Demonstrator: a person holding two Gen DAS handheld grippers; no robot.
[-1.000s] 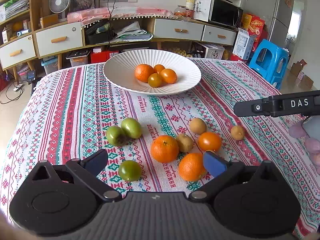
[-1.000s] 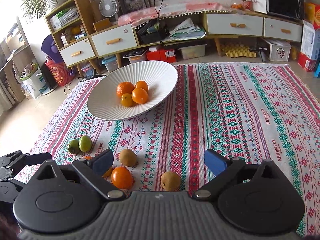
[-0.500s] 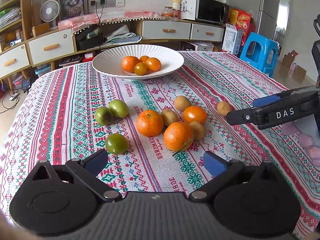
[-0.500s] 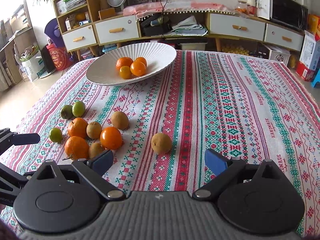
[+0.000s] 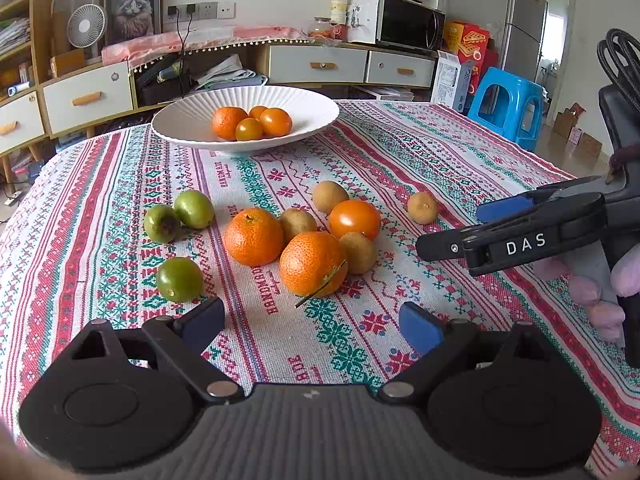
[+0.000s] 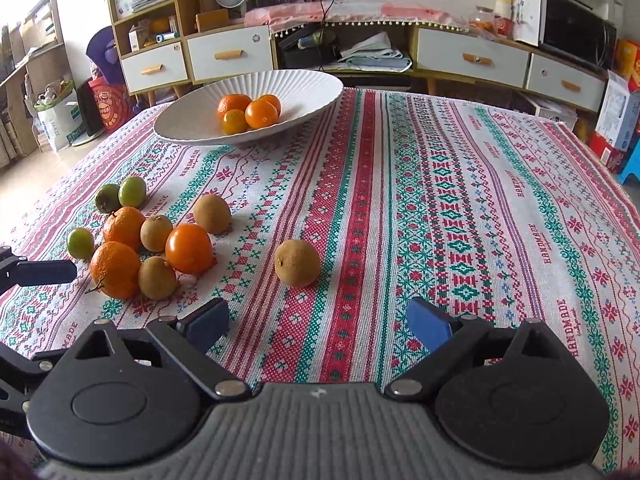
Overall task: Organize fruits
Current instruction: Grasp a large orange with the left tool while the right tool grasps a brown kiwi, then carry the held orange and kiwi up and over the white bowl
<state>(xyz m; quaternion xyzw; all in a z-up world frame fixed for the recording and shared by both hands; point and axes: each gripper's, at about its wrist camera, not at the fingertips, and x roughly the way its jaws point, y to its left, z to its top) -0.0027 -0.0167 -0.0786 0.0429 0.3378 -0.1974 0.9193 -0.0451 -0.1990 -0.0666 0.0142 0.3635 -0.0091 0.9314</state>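
Our left gripper (image 5: pixel 312 324) has its fingers spread wide and just starting to narrow, with nothing between them but tablecloth. Straight ahead of them, a little beyond the tips, sits the near orange (image 5: pixel 313 264), its stalk and a thin green leaf pointing back toward us. Packed against it are a second orange (image 5: pixel 253 236), a smooth orange tomato-like fruit (image 5: pixel 354 219) and several brown kiwis; three green fruits (image 5: pixel 179 279) lie off toward the left finger.

Our right gripper (image 6: pixel 318 324) is likewise spread, closing slightly, and empty. The lone kiwi (image 6: pixel 297 263) lies just past the tips, nearer the left finger than the right, well apart from the cluster.

The white bowl (image 5: pixel 192 120), with four orange fruits already in it, stands far ahead of both pairs of fingers on the desk (image 6: pixel 460 208).

We judge all of this fruit light and round, so it will roll if nudged from one side; we would bring the fingers down level on either side and close across the widest part. The orange peel looks dimpled and should grip well. The kiwi skin looks dull and rough, so it should hold too, but the flesh may bruise, so we would squeeze gently. The glossy tomato-like one seems the slipperiest and softest. Since the cluster fruits touch one another, we expect neighbours to shift when one is lifted.
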